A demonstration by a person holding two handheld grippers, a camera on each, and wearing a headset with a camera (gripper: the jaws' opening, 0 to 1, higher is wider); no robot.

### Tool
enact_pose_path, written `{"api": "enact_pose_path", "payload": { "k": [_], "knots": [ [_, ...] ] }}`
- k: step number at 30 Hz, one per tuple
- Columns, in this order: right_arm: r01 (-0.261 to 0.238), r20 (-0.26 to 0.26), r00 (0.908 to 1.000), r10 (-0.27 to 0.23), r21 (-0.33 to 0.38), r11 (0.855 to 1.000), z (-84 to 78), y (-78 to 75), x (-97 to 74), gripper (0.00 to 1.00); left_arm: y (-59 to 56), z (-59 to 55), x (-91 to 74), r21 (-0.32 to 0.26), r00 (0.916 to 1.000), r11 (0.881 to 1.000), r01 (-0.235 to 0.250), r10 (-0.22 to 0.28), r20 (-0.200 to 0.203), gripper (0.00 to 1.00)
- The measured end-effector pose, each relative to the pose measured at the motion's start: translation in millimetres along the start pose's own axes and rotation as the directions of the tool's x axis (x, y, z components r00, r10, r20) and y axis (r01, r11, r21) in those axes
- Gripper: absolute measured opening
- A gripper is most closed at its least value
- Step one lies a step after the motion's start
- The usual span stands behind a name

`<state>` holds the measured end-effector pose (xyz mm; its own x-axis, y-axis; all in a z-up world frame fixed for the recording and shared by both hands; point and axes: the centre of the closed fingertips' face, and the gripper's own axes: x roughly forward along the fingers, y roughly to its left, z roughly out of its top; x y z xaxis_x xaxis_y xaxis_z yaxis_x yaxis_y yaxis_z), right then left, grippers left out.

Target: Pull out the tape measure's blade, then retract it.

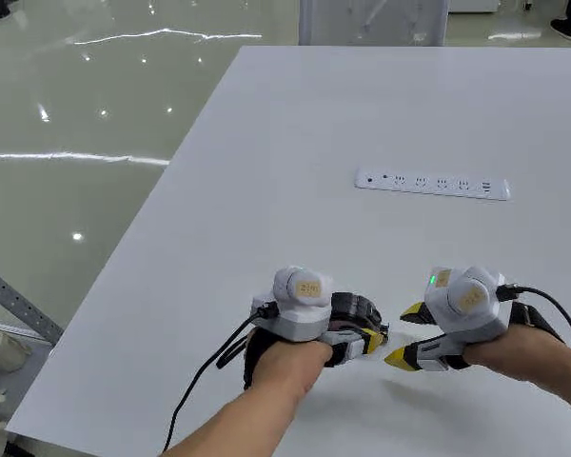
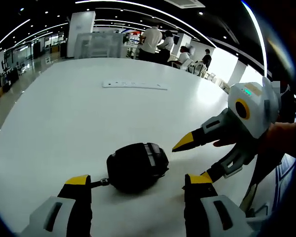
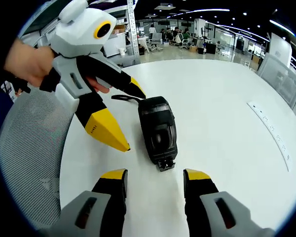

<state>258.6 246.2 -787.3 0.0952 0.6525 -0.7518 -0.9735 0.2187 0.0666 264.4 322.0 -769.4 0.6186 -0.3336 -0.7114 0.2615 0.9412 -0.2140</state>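
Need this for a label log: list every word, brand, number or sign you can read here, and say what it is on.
No text is legible.
Tan sticker on the left gripper: print too blurred to read.
Matching sticker on the right gripper: too blurred to read.
Power strip: markings too small to read.
Tape measure: black case, no readable label or brand.

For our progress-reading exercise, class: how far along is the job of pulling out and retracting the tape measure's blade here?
Done: nothing yet; the tape measure lies on the table, no blade drawn out. In hand: the left gripper and right gripper, both open, flank it without gripping. Left: hold the case, pull the blade out, let it retract.
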Motion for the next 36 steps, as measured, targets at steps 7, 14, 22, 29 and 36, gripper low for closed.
{"api": "enact_pose_path", "payload": {
  "k": [7,14,22,29,36],
  "knots": [
    [0.022,0.023,0.9995,-0.023,0.021,1.0,2.7,7.2,-14.0,0.47,-0.3,-1.8,-12.4,0.032,0.9999,0.999,0.015,-0.015,-0.003,0.79],
    [0.039,0.059,0.9974,-0.042,0.054,0.998,11.2,17.0,-29.0,0.52,-4.3,-7.3,-24.0,0.072,0.9992,0.997,0.039,-0.038,-0.009,0.8],
    [0.06,0.087,0.9939,-0.069,0.096,0.994,13.3,27.0,-44.4,0.56,-8.8,-6.9,-38.6,0.126,0.998,0.99,0.063,-0.064,0.003,0.87],
    [0.085,0.102,0.9898,-0.1,0.141,0.986,8.4,31.8,-60.3,0.61,-6.0,-7.0,-50.4,0.161,0.9975,0.985,0.069,-0.071,0.005,0.89],
    [0.108,0.118,0.9845,-0.13,0.175,0.979,5.7,39.2,-81.7,0.66,-1.6,-9.8,-64.6,0.184,0.9973,0.98,0.071,-0.073,0.005,0.91]
  ]
}}
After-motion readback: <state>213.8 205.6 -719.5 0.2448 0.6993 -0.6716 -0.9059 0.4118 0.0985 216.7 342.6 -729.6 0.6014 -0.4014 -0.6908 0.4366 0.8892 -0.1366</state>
